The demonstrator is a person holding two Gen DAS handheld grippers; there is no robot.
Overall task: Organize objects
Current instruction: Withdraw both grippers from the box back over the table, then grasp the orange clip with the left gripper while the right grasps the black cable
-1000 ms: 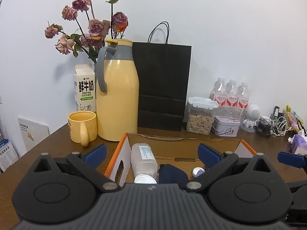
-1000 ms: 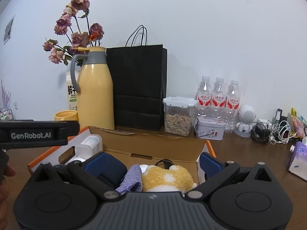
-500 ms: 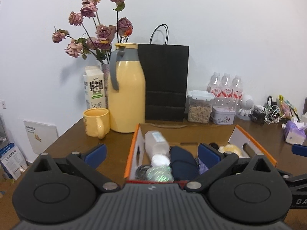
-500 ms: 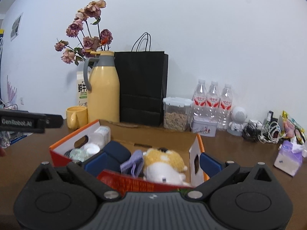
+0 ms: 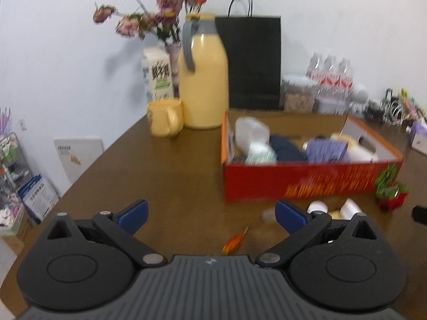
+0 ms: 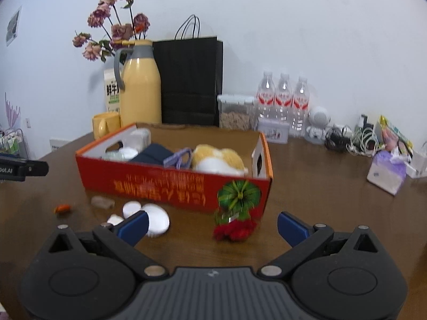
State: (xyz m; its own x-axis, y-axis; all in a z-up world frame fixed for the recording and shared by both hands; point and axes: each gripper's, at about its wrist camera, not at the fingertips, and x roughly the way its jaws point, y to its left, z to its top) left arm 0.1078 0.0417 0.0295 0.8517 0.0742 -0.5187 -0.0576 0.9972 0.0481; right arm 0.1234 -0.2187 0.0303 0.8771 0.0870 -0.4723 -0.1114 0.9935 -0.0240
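A red cardboard box [image 6: 170, 184] [image 5: 307, 184] sits on the brown table and holds a white bottle [image 5: 250, 130], a dark blue pouch [image 5: 285, 149], a purple cloth [image 6: 178, 158] and a yellow-white plush toy [image 6: 218, 158]. In front of it lie white round lids [image 6: 157, 220], a small orange piece [image 6: 62, 208] [image 5: 234, 242] and a red-green strawberry toy [image 6: 234, 226] [image 5: 391, 196]. My left gripper [image 5: 210, 214] and my right gripper [image 6: 212, 225] are both open and empty, held back from the box above the table's near side.
Behind the box stand a yellow thermos [image 6: 140, 85], a yellow mug [image 5: 162, 117], a milk carton [image 5: 157, 76], dried flowers [image 6: 114, 32], a black paper bag [image 6: 190, 80], a snack jar [image 6: 234, 112], three water bottles [image 6: 283, 98], cables [image 6: 355, 138] and a tissue pack [image 6: 387, 170].
Both grippers have pulled back and up from over the box. The box front and the small things on the table before it have come into view.
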